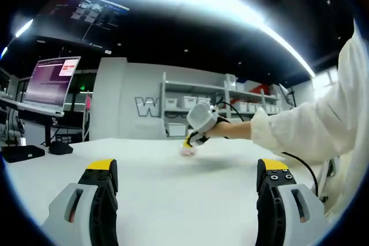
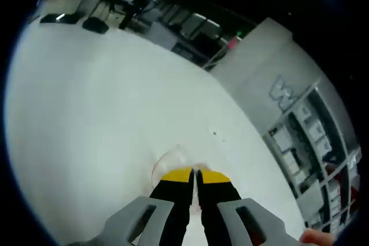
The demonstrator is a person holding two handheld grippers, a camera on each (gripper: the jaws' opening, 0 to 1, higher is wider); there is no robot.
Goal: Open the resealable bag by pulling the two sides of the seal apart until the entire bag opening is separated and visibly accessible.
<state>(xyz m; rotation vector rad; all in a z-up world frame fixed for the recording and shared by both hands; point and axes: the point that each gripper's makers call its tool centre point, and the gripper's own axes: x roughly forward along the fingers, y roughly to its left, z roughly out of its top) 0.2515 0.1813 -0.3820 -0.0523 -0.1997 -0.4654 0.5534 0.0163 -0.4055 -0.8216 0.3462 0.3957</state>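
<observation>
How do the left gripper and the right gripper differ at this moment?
The left gripper is open, its jaws far apart; the right gripper has jaws nearly shut. The left gripper holds nothing above the table; the right gripper's tips are at the bag. Both have yellow tips.

Grey tool [image 1: 187, 180] bodies, black yellow-tipped jaws, white sleeve [image 1: 314, 125], black cable [image 1: 302, 164]

Left claw [image 1: 187, 180] jaws wide apart, right claw [image 2: 195, 176] jaws nearly together, sleeved arm [image 1: 311, 125] extended

clear glossy plastic bag [image 2: 170, 162], matt white table [image 2: 86, 113]
</observation>
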